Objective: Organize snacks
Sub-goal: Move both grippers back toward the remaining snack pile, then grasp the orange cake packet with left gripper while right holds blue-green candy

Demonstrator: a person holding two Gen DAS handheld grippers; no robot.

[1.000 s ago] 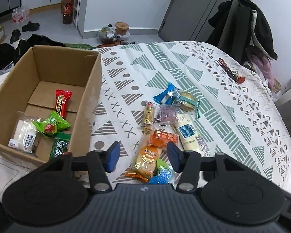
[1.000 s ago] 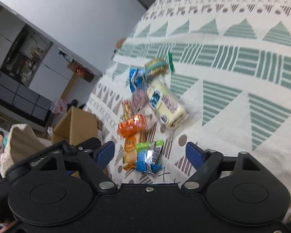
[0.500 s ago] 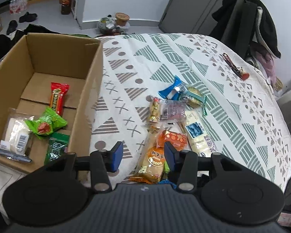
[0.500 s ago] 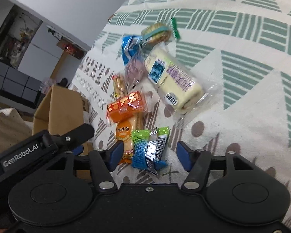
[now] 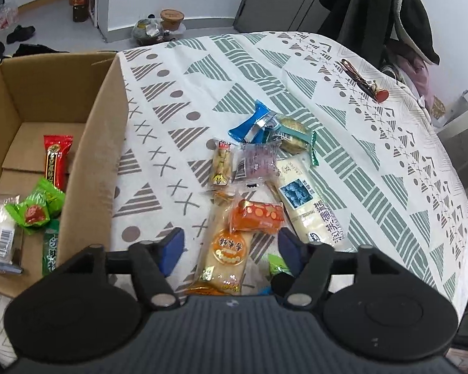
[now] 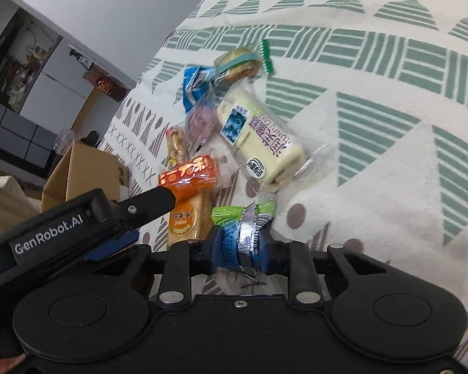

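Loose snacks lie in a heap on the patterned bedspread (image 5: 343,143). My right gripper (image 6: 240,249) is shut on a blue-and-green packet (image 6: 238,233) at the near end of the heap. My left gripper (image 5: 231,246) is open, its blue pads on either side of a yellow cracker packet (image 5: 224,255), just behind an orange packet (image 5: 255,216). One left finger (image 6: 146,202) reaches the orange packet (image 6: 188,173) in the right wrist view. A white cake pack (image 5: 302,199) lies to the right. The cardboard box (image 5: 103,131) on the left holds a red bar (image 5: 56,160) and a green packet (image 5: 34,212).
Further back in the heap are a blue packet (image 5: 252,121), a round biscuit pack (image 5: 293,131), a purple packet (image 5: 255,162) and a small stick pack (image 5: 223,165). A pair of scissors (image 5: 365,81) lies far right. A dark coat (image 5: 374,15) hangs beyond the bed.
My right gripper moved in and shut on the blue-and-green packet. My left gripper came forward and lower, its open fingers now flanking the yellow cracker packet.
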